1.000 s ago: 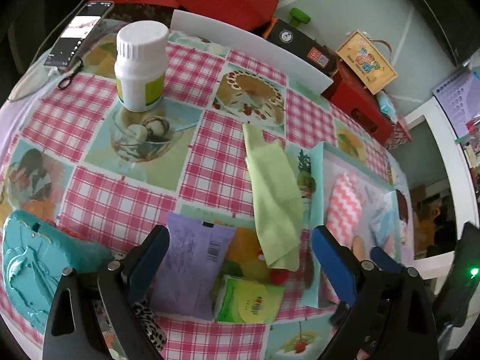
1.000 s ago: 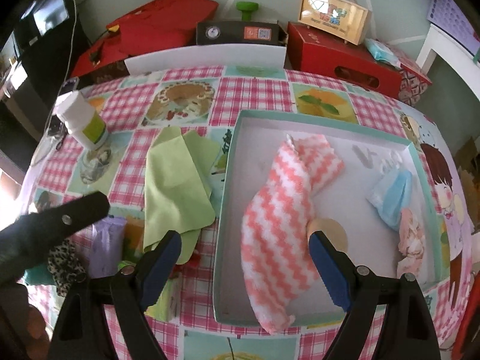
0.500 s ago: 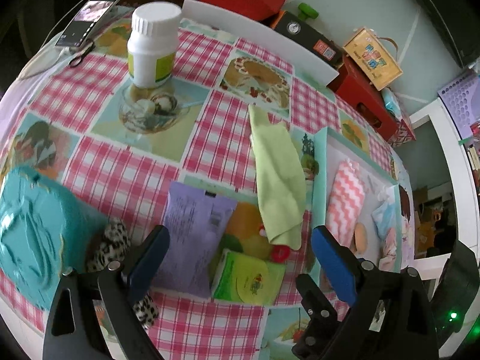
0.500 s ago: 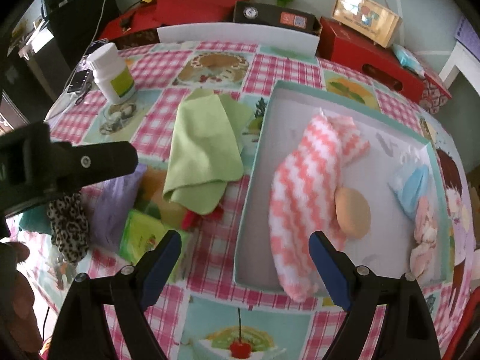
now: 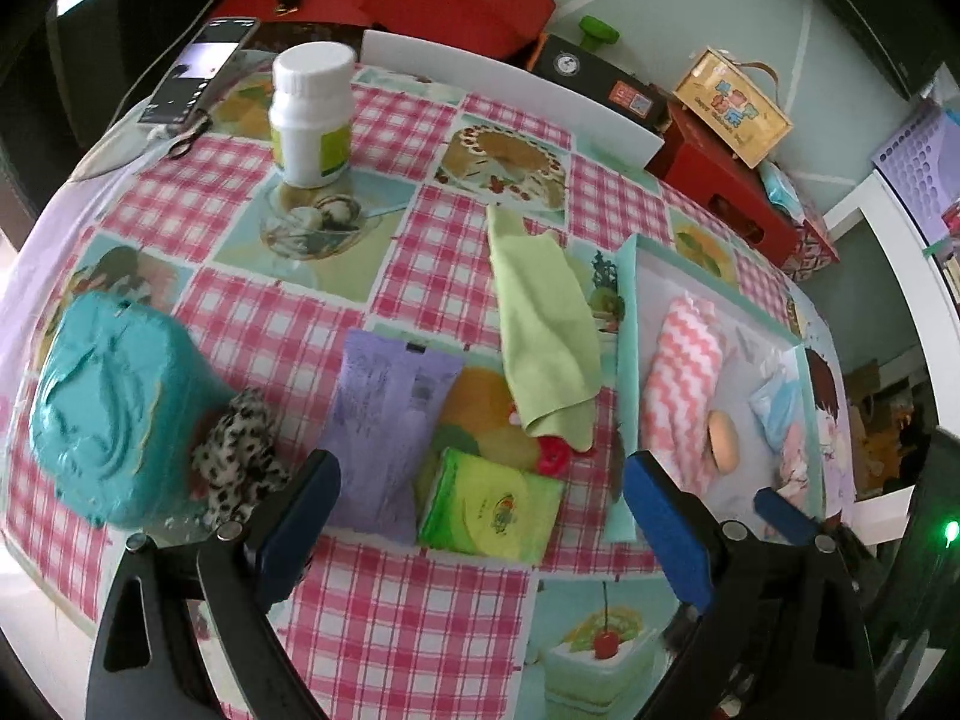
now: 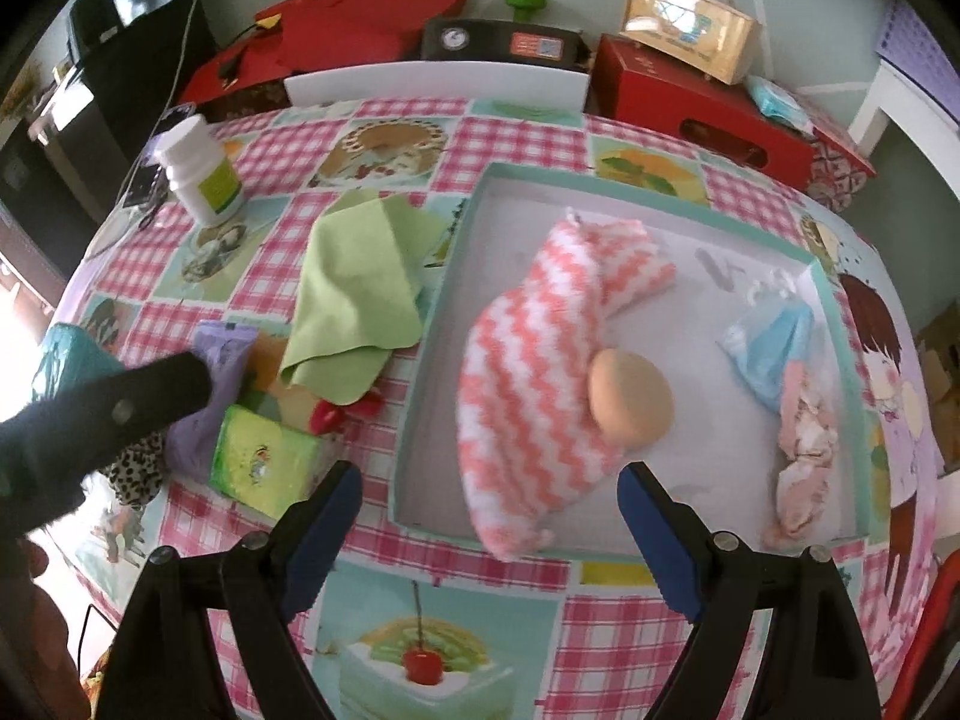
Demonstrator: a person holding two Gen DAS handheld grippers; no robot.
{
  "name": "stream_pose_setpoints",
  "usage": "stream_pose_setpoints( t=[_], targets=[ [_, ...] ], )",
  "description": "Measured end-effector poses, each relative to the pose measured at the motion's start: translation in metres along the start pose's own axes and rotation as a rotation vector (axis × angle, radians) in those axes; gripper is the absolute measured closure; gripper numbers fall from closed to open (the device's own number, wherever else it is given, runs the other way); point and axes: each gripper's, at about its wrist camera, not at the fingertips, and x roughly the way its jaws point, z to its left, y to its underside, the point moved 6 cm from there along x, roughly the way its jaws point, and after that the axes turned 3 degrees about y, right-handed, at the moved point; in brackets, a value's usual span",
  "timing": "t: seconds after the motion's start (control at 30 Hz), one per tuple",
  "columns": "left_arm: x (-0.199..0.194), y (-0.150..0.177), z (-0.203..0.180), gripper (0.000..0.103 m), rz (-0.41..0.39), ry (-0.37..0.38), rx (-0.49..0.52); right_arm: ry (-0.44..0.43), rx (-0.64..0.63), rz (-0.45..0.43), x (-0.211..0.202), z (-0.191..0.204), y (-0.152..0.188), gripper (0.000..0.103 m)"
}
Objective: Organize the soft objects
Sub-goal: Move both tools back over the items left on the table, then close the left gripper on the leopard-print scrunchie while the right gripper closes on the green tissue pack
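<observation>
Left gripper (image 5: 480,516): hanging above the near part of the desk (image 5: 420,618), its blue-padded fingers (image 5: 300,516) spread wide and gripping nothing.
Right gripper (image 6: 486,516): hovering over the near rim of the tray (image 6: 420,408), fingers (image 6: 318,534) released and empty.
Tray: lying on the right half of the desk, teal-edged with a white floor.
Striped cloth (image 6: 534,384): pink-and-white zigzag, bunched up and lying inside the tray, its near end reaching the front rim.
Sponge (image 6: 630,396): a round tan pad sitting against the striped cloth's right side, inside the tray.
Blue cloth (image 6: 768,348): crumpled by the tray's right wall, with a pale pink bundle (image 6: 804,444) just beside it; what the bundle is stays hard to tell.
Green cloth (image 5: 546,336): lying folded on the desk just left of the tray, outside it.
Purple packet (image 5: 384,420): flat on the desk, left of the green cloth.
Green tissue pack (image 5: 492,504): resting beside the purple packet, between the left gripper's fingers in its view.
Leopard-print item (image 5: 240,456): lying against a teal object (image 5: 102,408) at the desk's left.
White bottle (image 5: 312,114): standing upright at the far side.
</observation>
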Motion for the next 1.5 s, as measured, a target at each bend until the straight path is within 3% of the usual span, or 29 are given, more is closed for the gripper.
stream_pose_setpoints(
  t=[0.3,0.63,1.0,1.1,1.5],
  targets=[
    [-0.009,0.025,0.027,0.011,-0.017,-0.068,-0.05,-0.024,0.015,-0.039,-0.006,-0.003,-0.003,0.014],
    [-0.01,0.038,0.063,0.014,-0.004,-0.116,-0.162,-0.144,-0.082,-0.029,-0.006,0.044,0.009,0.013],
    [-0.006,0.039,0.085,0.016,-0.001,-0.129,-0.222,-0.223,-0.189,-0.001,0.001,0.087,0.021,0.013],
    [-0.001,0.04,0.091,0.028,0.017,-0.126,-0.244,-0.227,-0.21,0.003,0.004,0.096,0.023,0.013],
    [0.018,0.037,0.105,0.029,0.052,-0.113,-0.273,-0.232,-0.212,0.036,0.025,0.113,0.023,0.013]
  ],
)
